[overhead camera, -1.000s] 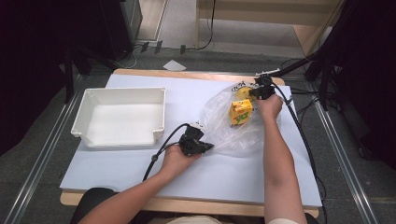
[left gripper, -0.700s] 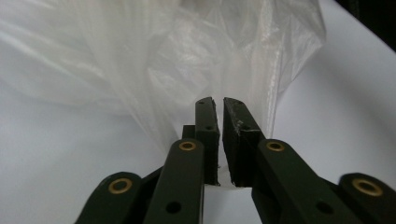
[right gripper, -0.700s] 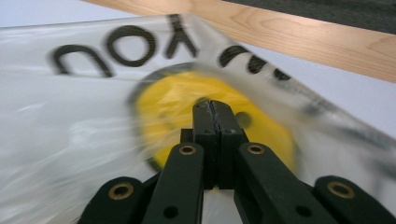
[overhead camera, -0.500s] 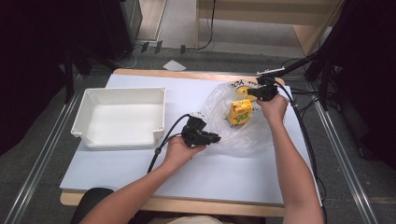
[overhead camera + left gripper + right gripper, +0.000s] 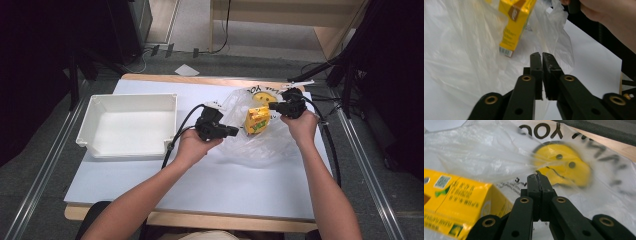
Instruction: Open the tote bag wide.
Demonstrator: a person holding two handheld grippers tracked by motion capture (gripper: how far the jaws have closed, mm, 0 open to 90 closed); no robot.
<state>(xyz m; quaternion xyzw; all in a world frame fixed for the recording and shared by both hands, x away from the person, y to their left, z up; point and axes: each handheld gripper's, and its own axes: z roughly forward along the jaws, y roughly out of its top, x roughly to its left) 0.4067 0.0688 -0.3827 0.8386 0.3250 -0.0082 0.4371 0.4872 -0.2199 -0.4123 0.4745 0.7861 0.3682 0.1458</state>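
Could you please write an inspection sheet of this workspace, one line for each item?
Surface: white table top on a wooden board, mostly bare.
Job's things: clear plastic bag with a smiley face print; yellow carton inside it.
Clutter: empty white tray at the left of the table.
Grippers: left gripper shut, a fold of the bag seems pinched; right gripper shut on the bag's film.
Cables: black cable trails from the left gripper; another from the right.
Surroundings: grey floor, a paper scrap, dark stands at the sides.
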